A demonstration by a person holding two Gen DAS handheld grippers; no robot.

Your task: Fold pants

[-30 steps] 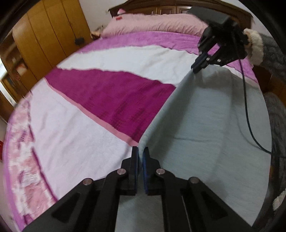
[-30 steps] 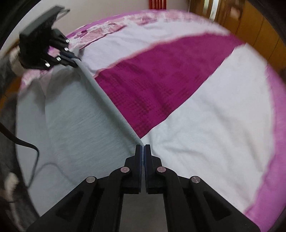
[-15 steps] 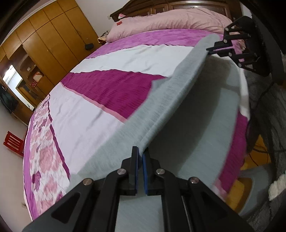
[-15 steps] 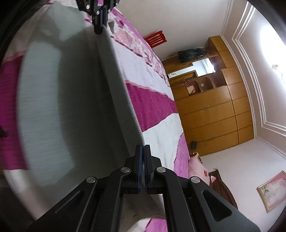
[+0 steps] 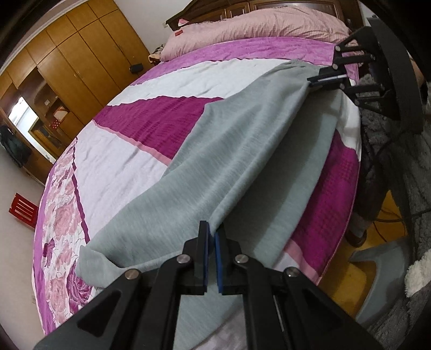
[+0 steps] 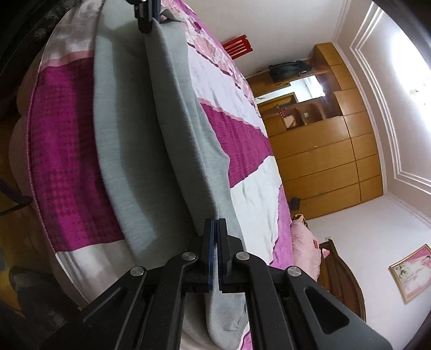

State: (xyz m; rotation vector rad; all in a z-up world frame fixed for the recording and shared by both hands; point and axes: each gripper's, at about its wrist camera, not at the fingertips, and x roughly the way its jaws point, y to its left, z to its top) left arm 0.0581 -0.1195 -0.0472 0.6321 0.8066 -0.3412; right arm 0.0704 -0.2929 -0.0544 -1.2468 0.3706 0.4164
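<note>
Left wrist view. Left gripper is clenched on a fold of the grey pants, cloth pinched between the blue pads. A second ago the held edge was stretched tight over the near side of the bed, with most of the cloth hanging on the near side of that line. Now the cloth has been carried across: a broad grey panel lies draped over the white and magenta bedspread, its far end bunched by the floral border. A second layer hangs under the raised ridge, toward the bed's near edge. Right gripper shows at the upper right, clamped on the other end of the same ridge. Pink pillow and wooden wardrobe are behind, a red stool on the floor.

Right wrist view. Camera has rolled hard since a second ago; the room now sits sideways, wardrobe at right. Right gripper is closed tight on the pants, cloth running between its pads. The ridge runs straight to the left gripper at the top edge. Two grey layers show, one each side of the held line, resting on the bedspread.

Reading: the lengthwise fold looks about half made, one leg swung toward the other. The ridge is off the bed, so laying down and smoothing are not yet done.
</note>
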